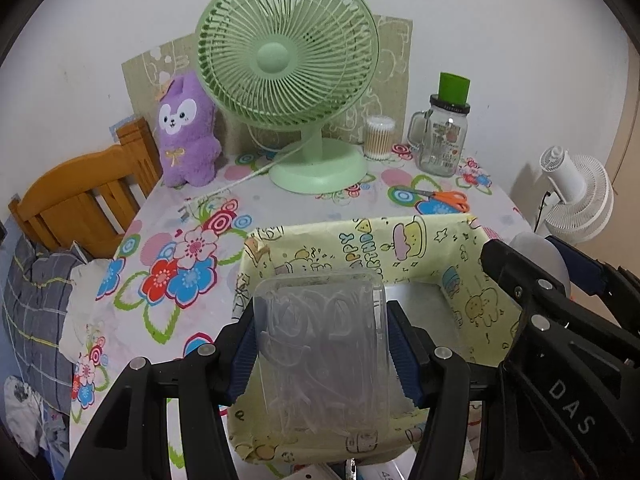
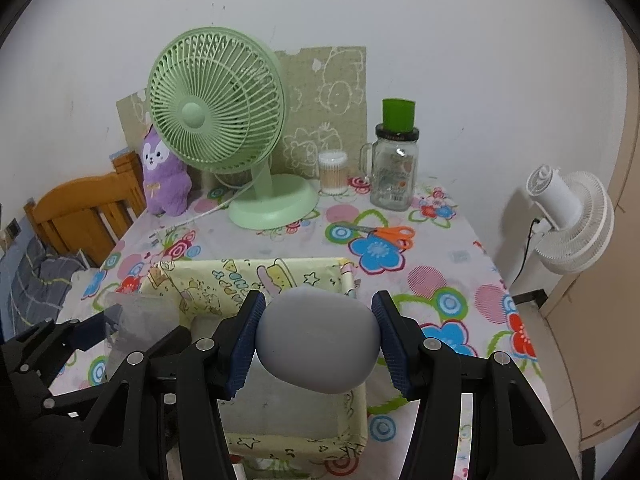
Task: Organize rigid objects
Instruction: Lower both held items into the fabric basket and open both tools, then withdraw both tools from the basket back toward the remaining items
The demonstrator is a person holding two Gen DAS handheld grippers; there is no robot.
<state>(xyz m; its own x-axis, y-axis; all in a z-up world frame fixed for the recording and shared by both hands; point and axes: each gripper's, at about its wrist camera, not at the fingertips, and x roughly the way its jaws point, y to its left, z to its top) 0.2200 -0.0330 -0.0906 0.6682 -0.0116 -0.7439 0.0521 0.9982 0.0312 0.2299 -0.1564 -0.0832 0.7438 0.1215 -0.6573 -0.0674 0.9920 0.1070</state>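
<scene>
Pads [image 1: 244, 356] of the left gripper [image 1: 322, 354], blue and ribbed, clamp the two long sides of a clear plastic case [image 1: 320, 344] that holds thin white sticks; the case hangs above the box [image 1: 472, 300], over its left half. The right gripper [image 2: 318, 344] clamps a smooth, rounded grey pod [image 2: 318, 340] across its width, over the same box, toward its right wall. Judged from the pictures, both things are light and stiff; the case walls are thin and slick and could bow or crack under a hard squeeze, so the flat sides are the place to hold. The pod's curved shell could slip, so its widest part suits best. The box is rectangular, wrapped in yellow cartoon paper, its floor pale and bare. From the box, on the flowered tablecloth [image 2: 460, 264]: green fan [image 1: 288, 60] at twelve o'clock, orange-handled scissors [image 2: 390, 236] at one o'clock.
</scene>
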